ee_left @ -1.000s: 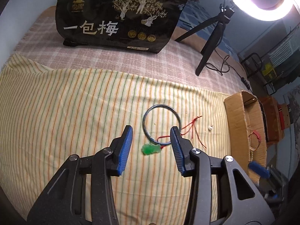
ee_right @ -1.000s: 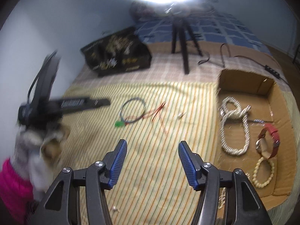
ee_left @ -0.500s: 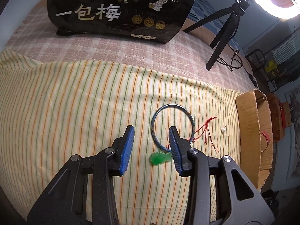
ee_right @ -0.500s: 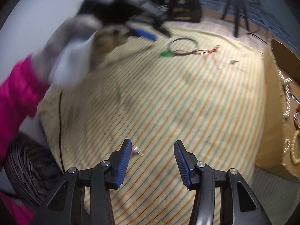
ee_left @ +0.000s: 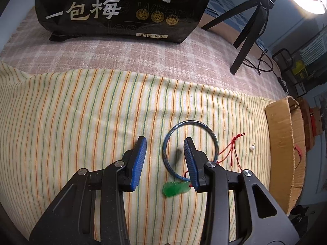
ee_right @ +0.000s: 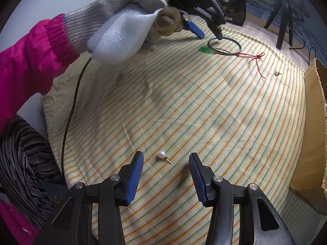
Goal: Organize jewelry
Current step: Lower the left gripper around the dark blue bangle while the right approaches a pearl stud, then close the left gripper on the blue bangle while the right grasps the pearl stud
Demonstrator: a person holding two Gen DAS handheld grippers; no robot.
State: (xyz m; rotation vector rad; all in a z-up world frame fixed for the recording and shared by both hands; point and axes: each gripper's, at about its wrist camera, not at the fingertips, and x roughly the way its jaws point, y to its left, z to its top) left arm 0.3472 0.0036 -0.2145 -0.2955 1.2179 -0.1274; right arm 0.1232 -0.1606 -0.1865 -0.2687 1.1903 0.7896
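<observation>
The left tongs (ee_left: 164,143), jaws apart, straddle the near-left rim of a blue bangle (ee_left: 190,149) lying on the striped cloth (ee_left: 81,112), a green pendant (ee_left: 175,188) just below. The right tongs (ee_right: 165,159), also apart, hover around a pearl earring (ee_right: 162,155); a cardboard box (ee_right: 314,122) sits at right.
</observation>
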